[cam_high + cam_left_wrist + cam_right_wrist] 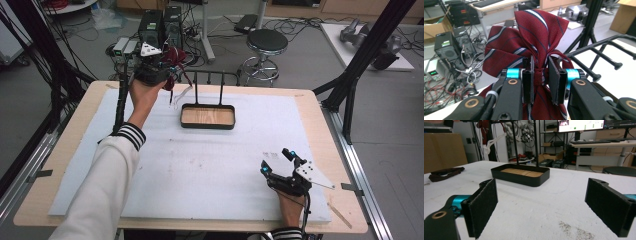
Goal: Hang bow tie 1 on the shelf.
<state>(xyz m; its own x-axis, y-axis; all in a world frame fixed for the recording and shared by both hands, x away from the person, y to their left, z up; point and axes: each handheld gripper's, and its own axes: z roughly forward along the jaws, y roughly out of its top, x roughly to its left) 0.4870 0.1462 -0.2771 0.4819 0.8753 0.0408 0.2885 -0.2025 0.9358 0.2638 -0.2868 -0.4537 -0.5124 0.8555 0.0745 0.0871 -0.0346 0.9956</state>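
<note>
A dark red bow tie (524, 37) with white and navy stripes is pinched at its knot by my left gripper (541, 75), which is shut on it. In the high view the left gripper (167, 66) holds the bow tie (175, 55) up in the air at the table's far left, beside the black peg rack (210, 75). A white strap (182, 94) hangs from the tie. The rack's arms (604, 50) lie just right of the tie. Below the rack sits a black tray (207, 126) with a wooden floor. My right gripper (277, 161) rests open and empty at the near right, facing the tray (521, 178).
A white foam board (200, 170) covers the wooden table. A round stool (267, 42), computer boxes (160, 25) and cables stand on the floor beyond the far edge. Black frame posts (360, 75) rise at the right. A dark flat piece (445, 173) lies at the board's edge.
</note>
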